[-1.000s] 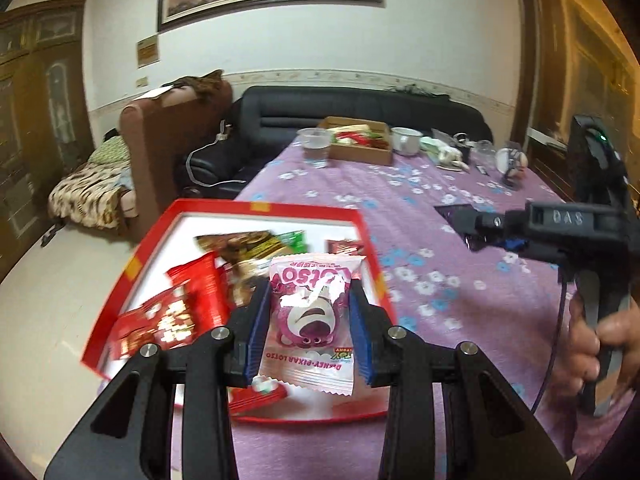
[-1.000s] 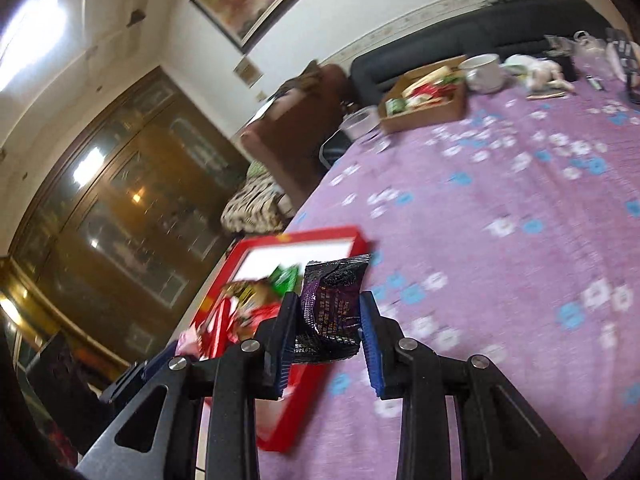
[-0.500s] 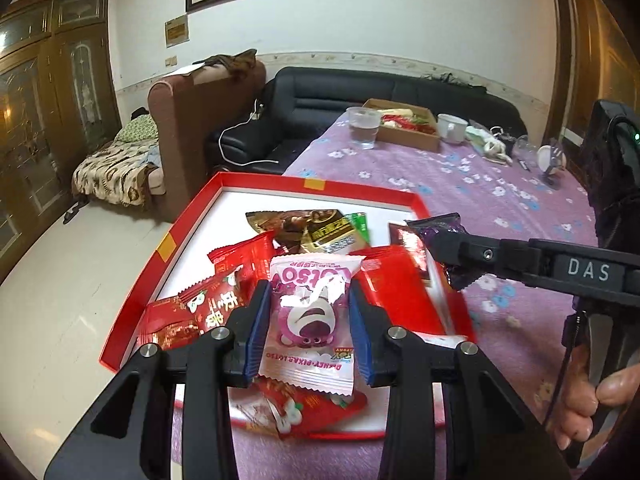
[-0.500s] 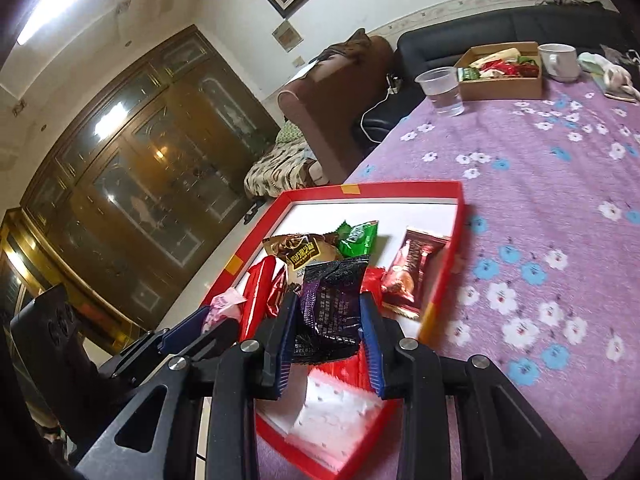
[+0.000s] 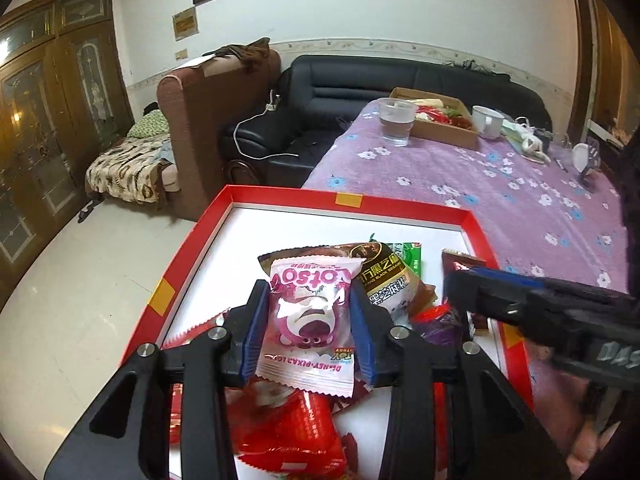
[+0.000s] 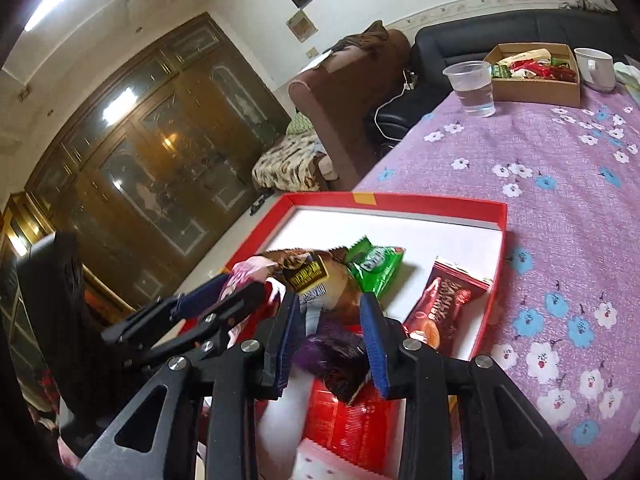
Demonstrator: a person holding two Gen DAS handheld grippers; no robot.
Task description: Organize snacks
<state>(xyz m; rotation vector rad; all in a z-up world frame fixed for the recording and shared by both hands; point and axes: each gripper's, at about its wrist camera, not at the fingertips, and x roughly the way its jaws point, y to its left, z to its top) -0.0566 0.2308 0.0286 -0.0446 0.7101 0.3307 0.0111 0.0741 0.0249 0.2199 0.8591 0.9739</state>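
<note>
Both grippers hang over a red tray (image 5: 476,222) with a white floor, which sits at the near corner of a table under a purple flowered cloth (image 5: 500,188).

The left gripper (image 5: 308,330) points down into the tray. Between its blue pads sits a pink candy packet (image 5: 310,320) printed with a bear's face. The jaws are opening. The packet still stands upright in the gap, its sides next to both pads; whether they still press on it is unclear. Its lower edge hangs above a heap of red wrappers (image 5: 304,428) on the tray floor.

The right gripper (image 6: 330,346) reaches in from the right side of the left view, close beside the left one. Its jaws are opening too. A dark purple packet (image 6: 338,364) lies low between the pads, blurred and tilted, with its bottom edge over a red box (image 6: 352,424) in the tray. It looks loose in the gap, apart from the left pad.

Further into the tray, just ahead of both grippers, lie a brown packet with a gold and black label (image 6: 310,276), a green packet (image 6: 374,266) and a red-brown bar wrapper (image 6: 442,304) near the right wall.

At the far end of the table stand a clear plastic cup (image 6: 472,86), a cardboard box of snacks (image 6: 536,72) and a white mug (image 6: 596,68). A black sofa (image 5: 360,92) and a brown armchair (image 5: 208,120) stand beyond the table.
</note>
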